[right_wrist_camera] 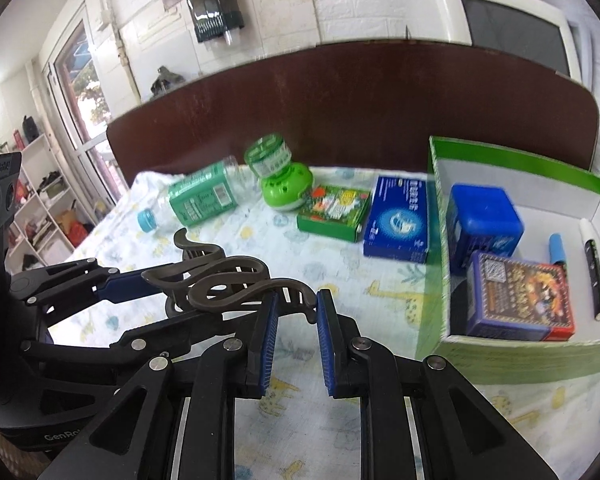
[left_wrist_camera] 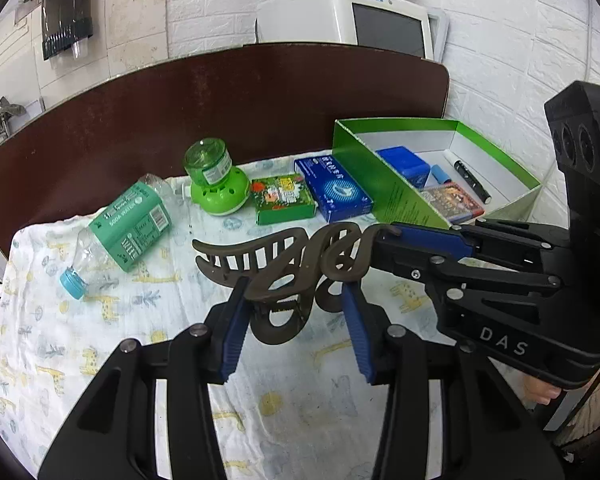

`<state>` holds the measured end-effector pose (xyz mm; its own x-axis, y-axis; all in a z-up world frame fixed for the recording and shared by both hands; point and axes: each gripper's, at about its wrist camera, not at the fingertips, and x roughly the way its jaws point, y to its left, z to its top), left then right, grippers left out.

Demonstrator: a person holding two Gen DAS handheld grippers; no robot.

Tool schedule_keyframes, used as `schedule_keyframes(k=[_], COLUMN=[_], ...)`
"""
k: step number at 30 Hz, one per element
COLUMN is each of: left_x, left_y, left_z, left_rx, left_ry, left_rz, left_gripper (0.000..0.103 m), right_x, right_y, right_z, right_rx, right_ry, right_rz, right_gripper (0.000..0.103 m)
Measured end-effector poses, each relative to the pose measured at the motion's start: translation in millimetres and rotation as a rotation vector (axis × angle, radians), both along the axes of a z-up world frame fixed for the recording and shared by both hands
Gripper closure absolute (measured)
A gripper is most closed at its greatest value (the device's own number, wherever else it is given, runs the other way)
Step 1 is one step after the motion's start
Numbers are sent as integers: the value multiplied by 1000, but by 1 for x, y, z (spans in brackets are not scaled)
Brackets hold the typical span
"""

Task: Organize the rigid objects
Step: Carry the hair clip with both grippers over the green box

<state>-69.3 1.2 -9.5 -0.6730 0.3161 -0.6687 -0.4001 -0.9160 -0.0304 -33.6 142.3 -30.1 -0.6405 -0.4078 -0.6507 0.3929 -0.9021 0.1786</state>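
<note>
A brown claw hair clip [left_wrist_camera: 296, 252] hangs above the giraffe-print cloth [left_wrist_camera: 100, 344], held from both sides. My left gripper [left_wrist_camera: 294, 284] is shut on its looped handles, a blue pad on each side. My right gripper [left_wrist_camera: 382, 242] comes in from the right and is shut on the clip's curved end. In the right wrist view the hair clip [right_wrist_camera: 220, 276] runs from the left gripper [right_wrist_camera: 180, 300] at the left to my right gripper [right_wrist_camera: 298, 296], whose pads pinch its thin tip. An open green box [right_wrist_camera: 432, 248] stands to the right.
Inside the green box lie a blue case [right_wrist_camera: 484, 220], a card box [right_wrist_camera: 520, 296], a small blue cylinder [right_wrist_camera: 556, 248] and a black marker [right_wrist_camera: 594, 276]. On the cloth sit a fallen soda bottle [left_wrist_camera: 128, 224], a green dispenser [left_wrist_camera: 216, 184], a small green box [left_wrist_camera: 284, 200] and a blue box [left_wrist_camera: 336, 188]. A brown board [left_wrist_camera: 220, 100] backs the table.
</note>
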Motion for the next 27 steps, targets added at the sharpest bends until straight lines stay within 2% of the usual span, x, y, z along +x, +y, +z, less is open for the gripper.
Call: schedule_keyframes(k=[10, 20, 27], left_x=[-9, -43, -70], left_y=[57, 136, 165], left_z=[34, 43, 47], left_rx=[-38, -53, -108], left_ry=[81, 67, 78], left_rz=[-85, -215, -222], left_gripper=[59, 60, 59], right_x=[2, -20, -48], right_y=[44, 125, 161], right_z=[34, 35, 31], right_rx=[-58, -121, -152], right_ry=[106, 94, 68], right_rz=[-89, -236, -266], right_gripper=[84, 83, 83])
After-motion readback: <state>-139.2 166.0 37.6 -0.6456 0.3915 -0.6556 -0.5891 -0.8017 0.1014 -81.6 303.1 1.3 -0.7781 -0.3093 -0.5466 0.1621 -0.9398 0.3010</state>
